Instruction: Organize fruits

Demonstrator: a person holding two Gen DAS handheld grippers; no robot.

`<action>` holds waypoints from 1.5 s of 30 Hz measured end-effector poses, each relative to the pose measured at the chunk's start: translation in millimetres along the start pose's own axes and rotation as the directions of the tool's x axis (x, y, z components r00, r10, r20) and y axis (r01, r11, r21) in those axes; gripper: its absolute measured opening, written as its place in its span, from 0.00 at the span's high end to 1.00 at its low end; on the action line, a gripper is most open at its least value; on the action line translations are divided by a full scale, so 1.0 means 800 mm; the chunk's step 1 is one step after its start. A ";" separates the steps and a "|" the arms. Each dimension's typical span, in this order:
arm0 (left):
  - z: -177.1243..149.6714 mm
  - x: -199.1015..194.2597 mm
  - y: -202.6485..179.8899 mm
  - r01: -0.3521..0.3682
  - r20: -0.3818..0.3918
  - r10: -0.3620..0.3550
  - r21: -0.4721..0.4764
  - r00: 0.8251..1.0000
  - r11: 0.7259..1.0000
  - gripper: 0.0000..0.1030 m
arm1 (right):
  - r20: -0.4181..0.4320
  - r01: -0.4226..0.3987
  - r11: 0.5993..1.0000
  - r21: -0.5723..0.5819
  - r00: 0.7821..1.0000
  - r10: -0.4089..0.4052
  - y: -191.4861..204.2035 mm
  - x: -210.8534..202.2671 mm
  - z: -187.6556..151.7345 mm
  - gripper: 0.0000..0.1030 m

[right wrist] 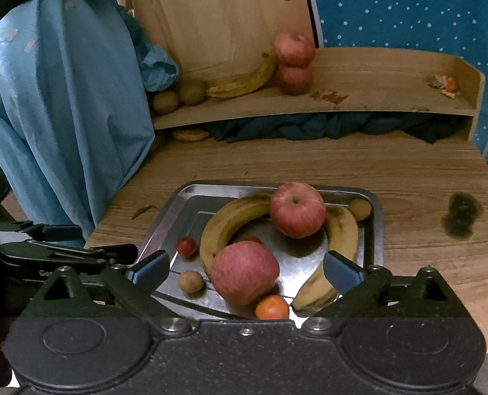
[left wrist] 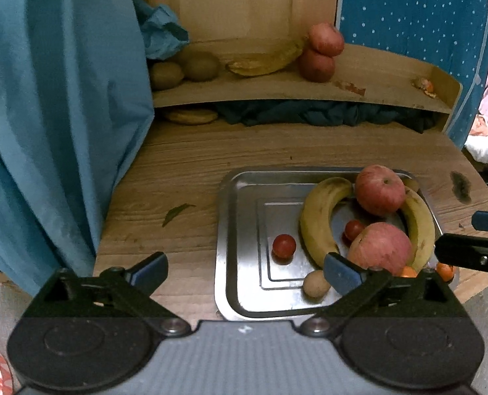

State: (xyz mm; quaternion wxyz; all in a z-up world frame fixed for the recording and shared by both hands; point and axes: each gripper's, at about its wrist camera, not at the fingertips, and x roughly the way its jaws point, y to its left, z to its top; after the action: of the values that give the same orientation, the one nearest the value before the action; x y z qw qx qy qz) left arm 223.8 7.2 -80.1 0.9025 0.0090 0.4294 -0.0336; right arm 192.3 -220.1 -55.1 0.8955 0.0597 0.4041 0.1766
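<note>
A steel tray (left wrist: 240,217) (right wrist: 165,210) lies on the wooden table and holds fruit. In it are two bananas (left wrist: 319,217) (right wrist: 230,220), two red apples (left wrist: 380,189) (right wrist: 244,271), small red fruits (left wrist: 284,246) (right wrist: 186,246), a small brown fruit (left wrist: 315,283) (right wrist: 191,281) and an orange (right wrist: 271,307). My left gripper (left wrist: 244,271) is open at the tray's near left edge, empty. My right gripper (right wrist: 245,271) is open, its fingers on either side of the near apple without touching it. On the shelf (right wrist: 359,98) sit two stacked apples (right wrist: 295,65), a banana and kiwis (right wrist: 181,95).
Blue cloth (left wrist: 53,105) hangs along the left side of the table. Dark cloth lies bunched under the shelf (right wrist: 326,125). Orange peel (right wrist: 444,84) rests at the shelf's right end. A green leaf (left wrist: 178,212) lies on the table left of the tray. A dark stain (right wrist: 461,214) marks the table's right.
</note>
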 end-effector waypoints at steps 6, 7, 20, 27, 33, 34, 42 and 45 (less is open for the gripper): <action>-0.016 -0.014 0.011 0.008 0.010 -0.008 0.008 1.000 1.000 0.01 | 0.012 0.036 0.999 0.006 0.999 -0.036 0.004 -0.016 -0.014 0.01; -0.019 -0.017 0.013 0.009 0.010 -0.010 0.011 1.000 1.000 0.01 | 0.009 0.040 0.999 0.010 0.999 -0.040 0.005 -0.017 -0.016 0.01; -0.051 -0.047 0.026 0.051 0.017 -0.053 0.113 0.998 0.992 0.01 | -0.022 0.105 0.991 0.079 0.994 -0.103 0.036 -0.038 -0.055 0.01; -0.062 -0.056 0.035 0.060 0.013 -0.062 0.135 0.998 0.989 0.01 | -0.020 0.128 0.986 0.107 0.992 -0.127 0.048 -0.047 -0.067 0.01; -0.064 -0.058 0.035 0.068 0.013 -0.071 0.145 0.997 0.987 0.01 | -0.018 0.142 0.983 0.119 0.990 -0.141 0.051 -0.053 -0.073 0.01; -0.064 -0.058 0.035 0.070 0.014 -0.073 0.147 0.997 0.987 0.01 | -0.017 0.144 0.982 0.121 0.990 -0.143 0.051 -0.054 -0.074 0.01; -0.063 -0.057 0.032 0.068 0.019 -0.071 0.151 0.997 0.986 0.01 | -0.016 0.150 0.980 0.128 0.989 -0.149 0.049 -0.056 -0.074 0.01; -0.061 -0.056 0.031 0.062 0.021 -0.066 0.150 0.998 0.987 0.01 | -0.018 0.150 0.981 0.126 0.989 -0.149 0.049 -0.055 -0.073 0.01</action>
State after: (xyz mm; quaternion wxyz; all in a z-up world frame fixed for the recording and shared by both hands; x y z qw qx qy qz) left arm 159.5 36.4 -76.8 0.9032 0.0625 0.4140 -0.0950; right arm 111.5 -201.5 -53.1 0.8989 0.0855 0.4217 0.0829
